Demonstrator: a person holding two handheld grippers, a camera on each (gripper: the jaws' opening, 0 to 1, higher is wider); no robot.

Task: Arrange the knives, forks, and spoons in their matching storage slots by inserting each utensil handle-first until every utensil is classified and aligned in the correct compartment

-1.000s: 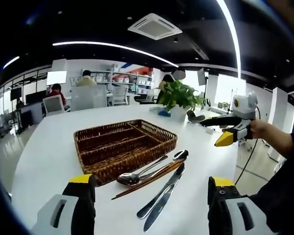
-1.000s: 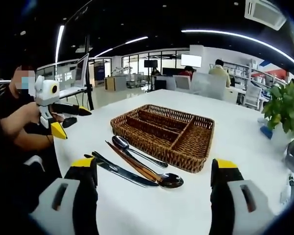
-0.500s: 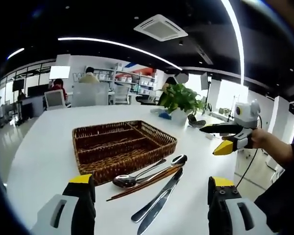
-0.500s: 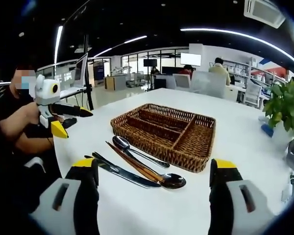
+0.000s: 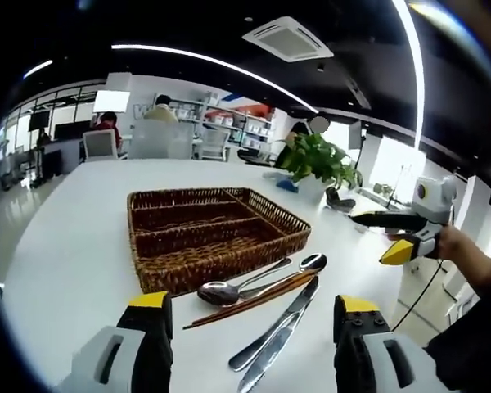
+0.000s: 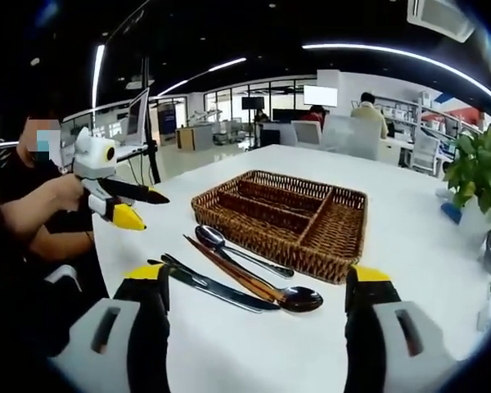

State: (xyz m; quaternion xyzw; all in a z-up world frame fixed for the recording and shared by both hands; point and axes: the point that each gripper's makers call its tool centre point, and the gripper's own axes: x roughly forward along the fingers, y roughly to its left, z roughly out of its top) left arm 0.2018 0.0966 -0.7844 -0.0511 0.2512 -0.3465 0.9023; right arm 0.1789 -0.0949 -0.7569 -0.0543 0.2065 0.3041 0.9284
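White table (image 5: 57, 246) carries a brown wicker cutlery tray (image 5: 217, 237) with divided compartments, all bare of utensils. Utensils lie loose on the tabletop just beside one long side of the tray, toward the table edge nearest the person: two spoons (image 5: 229, 291), a pair of brown chopsticks (image 5: 254, 299) crossing between them, and two knives (image 5: 278, 334) lying side by side, outermost from the tray.

Left gripper (image 5: 254, 323): jaws wide apart, nothing between them, held above the table edge and aimed at the utensil cluster.

Right gripper (image 6: 254, 286): jaws likewise wide apart and holding nothing, facing the same cluster from the opposite side; tray (image 6: 286, 217) behind the utensils.

Potted green plant (image 5: 315, 164) stands beyond the tray, well apart from it
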